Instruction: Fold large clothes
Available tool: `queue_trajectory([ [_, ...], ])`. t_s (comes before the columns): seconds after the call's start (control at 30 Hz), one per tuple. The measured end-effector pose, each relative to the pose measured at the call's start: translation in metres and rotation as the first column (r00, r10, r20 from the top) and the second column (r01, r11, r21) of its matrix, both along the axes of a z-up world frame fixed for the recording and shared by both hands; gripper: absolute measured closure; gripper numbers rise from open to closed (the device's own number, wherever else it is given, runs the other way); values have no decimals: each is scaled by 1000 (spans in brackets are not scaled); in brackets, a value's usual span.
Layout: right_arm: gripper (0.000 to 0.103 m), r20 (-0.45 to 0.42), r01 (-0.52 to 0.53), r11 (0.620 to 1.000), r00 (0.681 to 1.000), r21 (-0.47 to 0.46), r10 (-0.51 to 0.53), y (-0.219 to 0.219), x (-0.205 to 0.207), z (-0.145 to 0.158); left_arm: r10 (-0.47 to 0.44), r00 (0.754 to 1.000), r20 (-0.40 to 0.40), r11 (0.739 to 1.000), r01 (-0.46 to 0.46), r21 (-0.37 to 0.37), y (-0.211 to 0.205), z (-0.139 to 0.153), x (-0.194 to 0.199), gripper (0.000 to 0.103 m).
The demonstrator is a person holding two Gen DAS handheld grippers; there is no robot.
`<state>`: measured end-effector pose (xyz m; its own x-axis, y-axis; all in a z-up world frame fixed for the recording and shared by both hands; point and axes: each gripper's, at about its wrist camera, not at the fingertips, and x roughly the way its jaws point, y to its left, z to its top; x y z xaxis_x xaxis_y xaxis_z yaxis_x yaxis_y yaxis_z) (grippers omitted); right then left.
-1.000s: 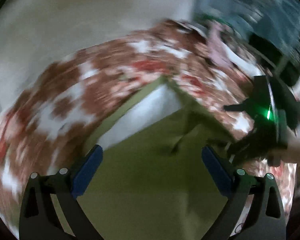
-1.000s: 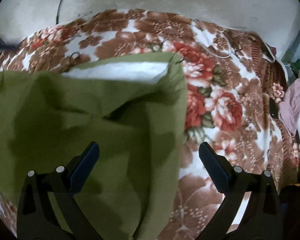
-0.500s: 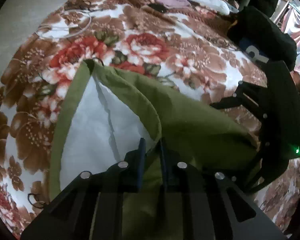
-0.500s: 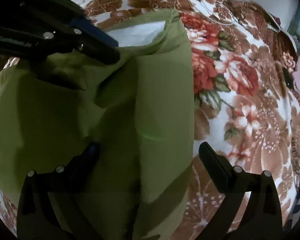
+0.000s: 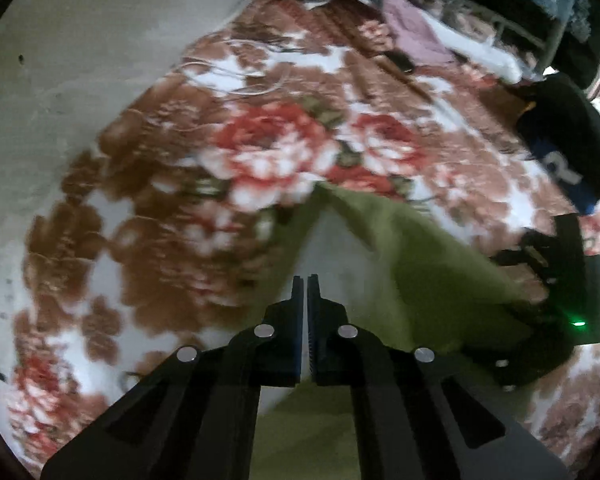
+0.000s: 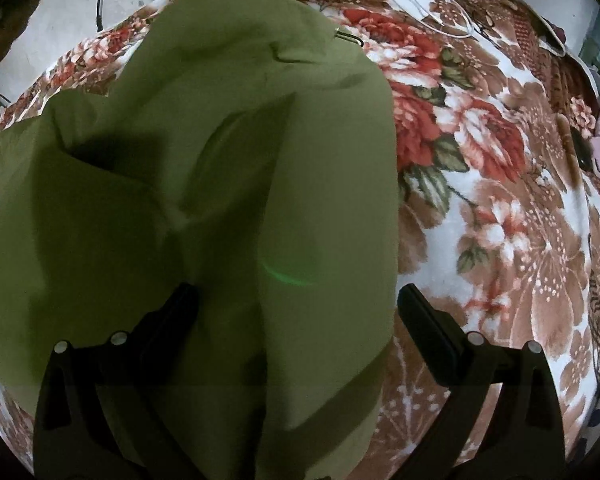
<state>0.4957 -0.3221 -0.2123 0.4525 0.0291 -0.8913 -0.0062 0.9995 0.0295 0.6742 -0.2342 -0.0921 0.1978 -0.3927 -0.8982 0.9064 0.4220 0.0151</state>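
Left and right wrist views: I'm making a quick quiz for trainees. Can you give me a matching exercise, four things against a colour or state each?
Things:
1. left gripper
2. right gripper
3. garment
4. blanket

Colour or state:
A. olive green
B. fingers wide apart
C. floral, brown and red
D. fingers closed together

Pairs: 1-D, 2-B, 3-A, 4-C
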Motion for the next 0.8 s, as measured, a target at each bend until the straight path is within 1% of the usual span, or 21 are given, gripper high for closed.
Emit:
queue_trajectory([
  [0.07, 5, 1, -1, 1000, 1000, 1, 1, -1, 0, -1, 12, 1000, 5, 999, -13, 41, -3, -10, 15, 101],
  [0.1, 5, 2, -2, 1000, 1000, 0, 2, -1, 0, -1, 13, 1000, -17, 999, -13, 38, -3, -13, 19, 101],
  [0.13, 5, 5, -3, 1000, 1000, 2, 3, -1, 0, -2, 1, 996, -87, 1000, 1, 17, -3, -16, 22, 101],
  [0.17, 5, 5, -5, 1000, 1000, 5, 5, -2, -1, -2, -26, 989, -145, 1000, 26, -4, -5, -18, 20, 98],
  [0.2, 5, 5, -6, 1000, 1000, 9, 5, -3, 0, -4, -51, 987, -156, 999, 50, -10, -5, -20, 16, 92],
  [0.23, 5, 4, -5, 1000, 1000, 14, 5, -3, 0, -5, -93, 981, -170, 996, 94, -1, -6, -23, 9, 82],
  [0.27, 5, 1, -5, 1000, 1000, 23, 5, -5, 1, -7, -122, 976, -181, 992, 126, 12, -5, -27, 3, 53],
  [0.3, 5, -2, -6, 1000, 1000, 29, 6, -5, 2, -8, -130, 975, -182, 991, 135, 13, -4, -28, -1, 39],
  [0.33, 5, -4, -9, 999, 1000, 35, 9, -6, 2, -9, -139, 970, -200, 990, 141, -7, -1, -27, -4, 39],
  [0.47, 5, -1, -20, 999, 1000, 33, 20, -5, 4, -11, -149, 962, -227, 988, 136, -72, 10, -18, -8, 38],
  [0.6, 5, -5, -24, 999, 1000, 32, 24, -5, 5, -12, -199, 952, -232, 980, 192, -55, 8, -19, -19, 38],
  [0.67, 5, -5, -24, 999, 1000, 28, 24, -5, 5, -12, -222, 949, -225, 975, 220, -31, 3, -26, -23, 40],
  [0.73, 5, -4, -23, 999, 1000, 27, 23, -5, 5, -13, -231, 944, -234, 972, 231, -26, 0, -32, -24, 42],
  [0.77, 5, -4, -21, 999, 1000, 27, 21, -5, 4, -13, -236, 942, -241, 971, 236, -27, -2, -36, -24, 51],
  [0.8, 5, -5, -18, 999, 1000, 30, 18, -5, 4, -13, -245, 938, -245, 969, 246, -25, -2, -39, -25, 64],
])
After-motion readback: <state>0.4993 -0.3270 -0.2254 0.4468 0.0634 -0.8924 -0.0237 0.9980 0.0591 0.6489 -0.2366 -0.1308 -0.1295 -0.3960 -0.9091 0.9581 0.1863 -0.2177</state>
